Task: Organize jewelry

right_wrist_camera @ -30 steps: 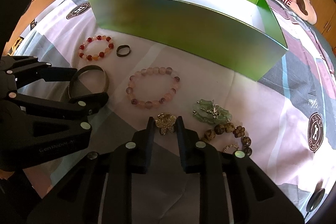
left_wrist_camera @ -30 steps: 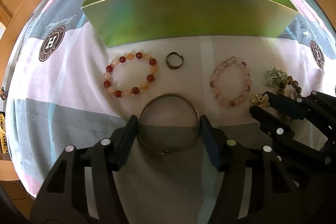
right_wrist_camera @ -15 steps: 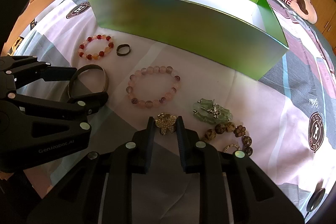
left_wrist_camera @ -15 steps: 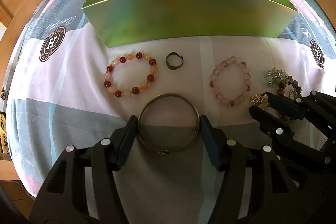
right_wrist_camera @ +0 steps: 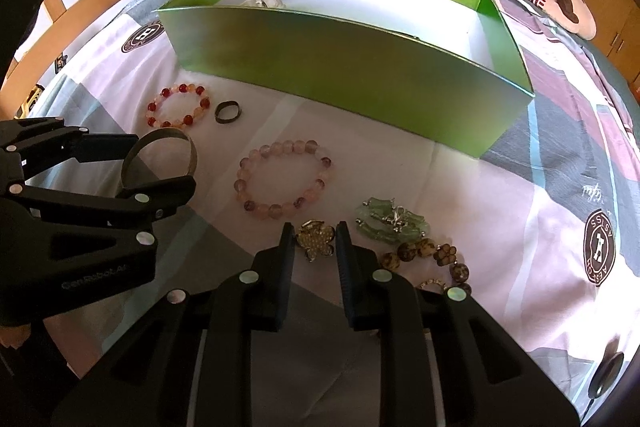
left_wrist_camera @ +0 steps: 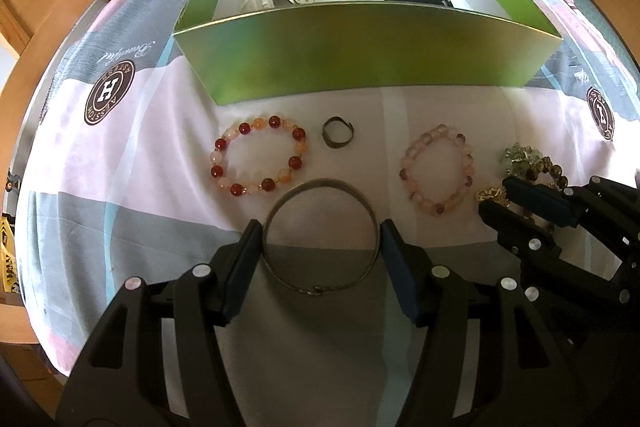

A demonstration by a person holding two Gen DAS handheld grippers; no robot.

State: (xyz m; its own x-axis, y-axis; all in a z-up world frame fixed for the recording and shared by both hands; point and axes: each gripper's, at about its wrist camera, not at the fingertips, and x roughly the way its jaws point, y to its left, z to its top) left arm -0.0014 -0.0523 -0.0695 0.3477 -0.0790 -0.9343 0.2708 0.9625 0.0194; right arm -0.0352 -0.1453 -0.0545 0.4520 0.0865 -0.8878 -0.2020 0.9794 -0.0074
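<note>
The bangle (left_wrist_camera: 322,235), a thin dull-metal hoop lying on the bedspread (left_wrist_camera: 120,167) before the green box (left_wrist_camera: 360,55), should be light, stiff and slippery, best pinched across its width. The left gripper (left_wrist_camera: 322,259) clamps it so; the right gripper (right_wrist_camera: 315,247) seems closed on a small gold flower brooch (right_wrist_camera: 316,239), likely light and fiddly.

Our left gripper (left_wrist_camera: 322,247) now sits higher over the bed: the box (left_wrist_camera: 360,55) ahead shows a dark item (left_wrist_camera: 420,1) we missed earlier.
</note>
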